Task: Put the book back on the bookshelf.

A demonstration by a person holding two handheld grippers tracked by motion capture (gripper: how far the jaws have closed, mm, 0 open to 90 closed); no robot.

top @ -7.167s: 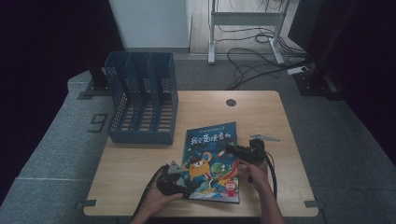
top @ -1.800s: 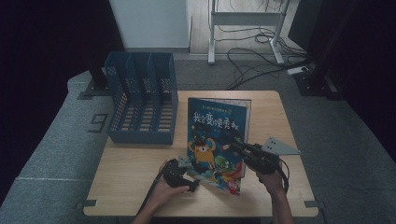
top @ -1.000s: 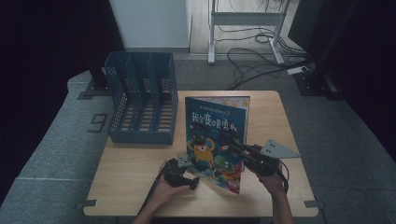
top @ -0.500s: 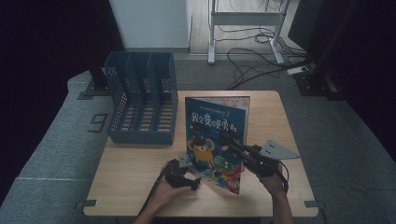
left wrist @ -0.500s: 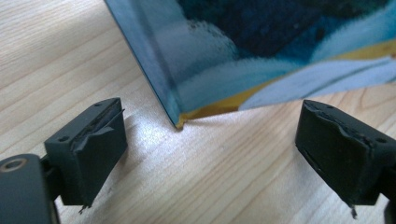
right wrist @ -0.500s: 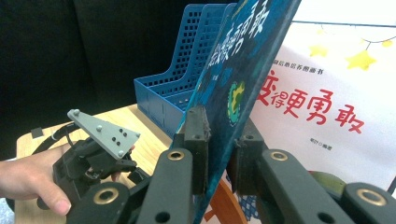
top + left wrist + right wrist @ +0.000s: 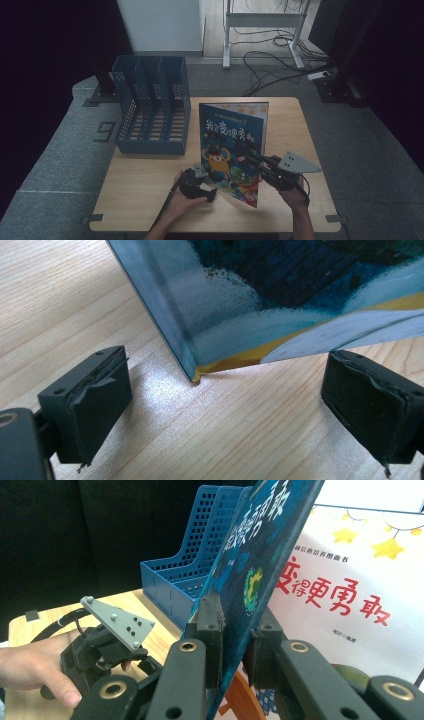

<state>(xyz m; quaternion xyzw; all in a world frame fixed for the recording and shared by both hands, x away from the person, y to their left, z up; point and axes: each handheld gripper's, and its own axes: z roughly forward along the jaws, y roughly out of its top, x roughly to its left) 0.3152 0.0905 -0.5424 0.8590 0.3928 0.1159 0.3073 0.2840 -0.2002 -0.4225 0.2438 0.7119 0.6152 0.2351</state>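
Note:
A blue children's picture book point(image 7: 232, 140) stands nearly upright on the wooden table point(image 7: 145, 175), its front cover facing me. My right gripper point(image 7: 251, 160) is shut on the book's right edge. In the right gripper view the jaws point(image 7: 235, 630) clamp the blue front cover point(image 7: 255, 555), which is parted from a white title page point(image 7: 350, 590). My left gripper point(image 7: 204, 188) rests on the table at the book's lower left. In the left gripper view it point(image 7: 225, 410) is open, and the book's bottom corner point(image 7: 195, 376) touches the table between the jaws, which do not touch it.
A blue mesh file rack point(image 7: 150, 110) with several slots stands at the table's back left, also seen as the rack point(image 7: 185, 575) behind the book. Bare tabletop lies left of the left hand. Cables and a metal stand are on the floor beyond the table.
The book lay flat 7.2 s ago and now stands upright in my right gripper. Over the last second it barely moved; my left gripper edged toward its bottom corner.

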